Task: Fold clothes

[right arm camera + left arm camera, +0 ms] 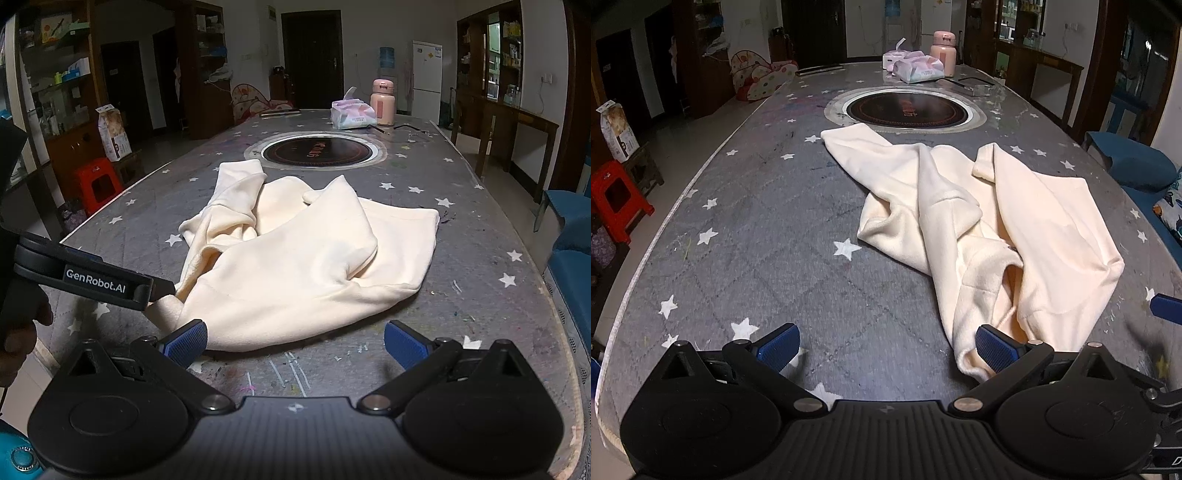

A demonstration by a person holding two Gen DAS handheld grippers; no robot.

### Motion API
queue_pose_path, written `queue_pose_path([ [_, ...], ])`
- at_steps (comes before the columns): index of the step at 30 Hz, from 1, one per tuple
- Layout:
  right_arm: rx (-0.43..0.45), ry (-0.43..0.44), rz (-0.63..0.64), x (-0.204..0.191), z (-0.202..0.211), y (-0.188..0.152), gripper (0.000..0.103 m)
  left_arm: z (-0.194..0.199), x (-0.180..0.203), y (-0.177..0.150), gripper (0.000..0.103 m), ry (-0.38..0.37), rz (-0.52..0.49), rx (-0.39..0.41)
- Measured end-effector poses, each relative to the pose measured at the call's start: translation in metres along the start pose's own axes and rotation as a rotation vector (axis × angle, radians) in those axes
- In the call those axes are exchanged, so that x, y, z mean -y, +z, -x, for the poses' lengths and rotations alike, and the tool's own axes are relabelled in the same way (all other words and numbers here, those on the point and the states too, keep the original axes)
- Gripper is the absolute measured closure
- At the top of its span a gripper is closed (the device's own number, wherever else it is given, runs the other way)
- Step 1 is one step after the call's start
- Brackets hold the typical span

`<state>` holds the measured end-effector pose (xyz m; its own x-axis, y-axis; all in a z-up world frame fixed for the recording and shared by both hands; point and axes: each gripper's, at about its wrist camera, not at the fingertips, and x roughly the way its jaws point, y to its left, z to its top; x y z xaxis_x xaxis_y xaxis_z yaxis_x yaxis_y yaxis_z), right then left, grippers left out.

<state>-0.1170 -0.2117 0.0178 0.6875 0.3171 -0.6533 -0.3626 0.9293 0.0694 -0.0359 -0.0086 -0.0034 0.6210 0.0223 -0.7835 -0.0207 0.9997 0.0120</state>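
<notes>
A cream garment [982, 229] lies crumpled on the grey star-patterned table [757, 229], with its sleeves flung toward the far end. My left gripper [886, 349] is open, low over the table; its right fingertip [995, 349] touches the garment's near edge. In the right wrist view the same garment [306, 266] lies just ahead. My right gripper [295, 343] is open and empty, its left fingertip [186, 341] at the garment's near hem. The left gripper's body [96, 278] shows at the left, against the garment's near left corner.
A round black induction hob [907, 109] is set in the table beyond the garment. Tissue packs [916, 68] and a pink flask [943, 51] stand at the far end. A red stool [617, 199] stands on the floor left, blue chairs [1134, 162] right.
</notes>
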Motion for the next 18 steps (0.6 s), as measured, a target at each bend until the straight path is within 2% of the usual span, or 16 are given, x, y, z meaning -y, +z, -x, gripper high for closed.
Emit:
queue_pose_path([
  [18, -0.005, -0.008, -0.028, -0.0011, -0.0013, -0.0012, 0.000, 0.0015, 0.0019, -0.0010, 0.000, 0.004, -0.001, 0.001],
])
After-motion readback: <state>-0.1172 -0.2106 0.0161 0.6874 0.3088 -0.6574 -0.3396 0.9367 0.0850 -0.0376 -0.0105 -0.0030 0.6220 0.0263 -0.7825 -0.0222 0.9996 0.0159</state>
